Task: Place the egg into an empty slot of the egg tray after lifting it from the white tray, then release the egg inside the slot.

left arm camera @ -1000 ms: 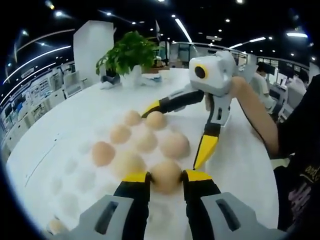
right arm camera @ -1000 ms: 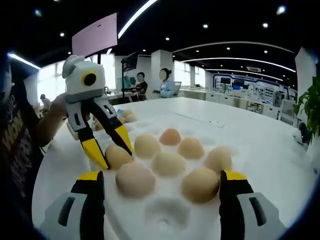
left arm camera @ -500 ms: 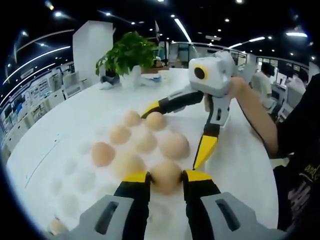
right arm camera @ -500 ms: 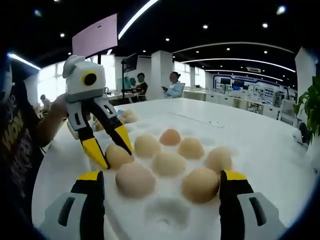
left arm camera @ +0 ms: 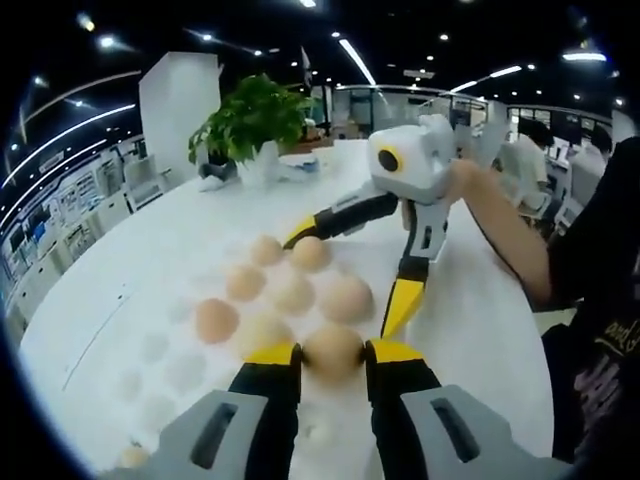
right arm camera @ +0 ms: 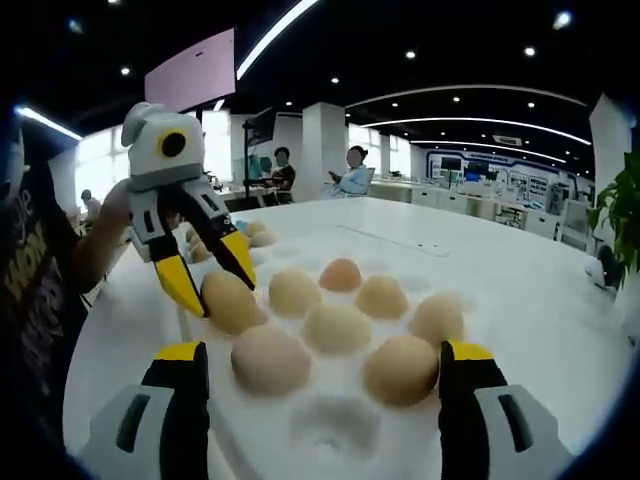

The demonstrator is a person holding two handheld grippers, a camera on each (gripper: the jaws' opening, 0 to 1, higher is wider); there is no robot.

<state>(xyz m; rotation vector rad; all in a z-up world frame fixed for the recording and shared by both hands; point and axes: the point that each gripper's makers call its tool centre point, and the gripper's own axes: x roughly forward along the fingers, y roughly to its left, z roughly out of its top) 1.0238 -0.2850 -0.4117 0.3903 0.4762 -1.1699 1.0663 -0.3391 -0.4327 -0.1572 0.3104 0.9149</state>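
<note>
- Pinching the egg (left arm camera: 333,352) between its yellow-tipped jaws, the left gripper (left arm camera: 333,357) held it just above the egg tray (left arm camera: 150,345).
- Ahead of those jaws lay filled slots; empty slots sat off to their left.
- Farther on, the right gripper (left arm camera: 345,270) hung with jaws spread, carrying nothing.

Left claw (left arm camera: 333,352) clamped; right claw (right arm camera: 318,362) wide apart, low.

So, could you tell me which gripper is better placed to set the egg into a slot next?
The left gripper: its jaws are already shut on an egg. The right gripper is open and holds nothing.
</note>
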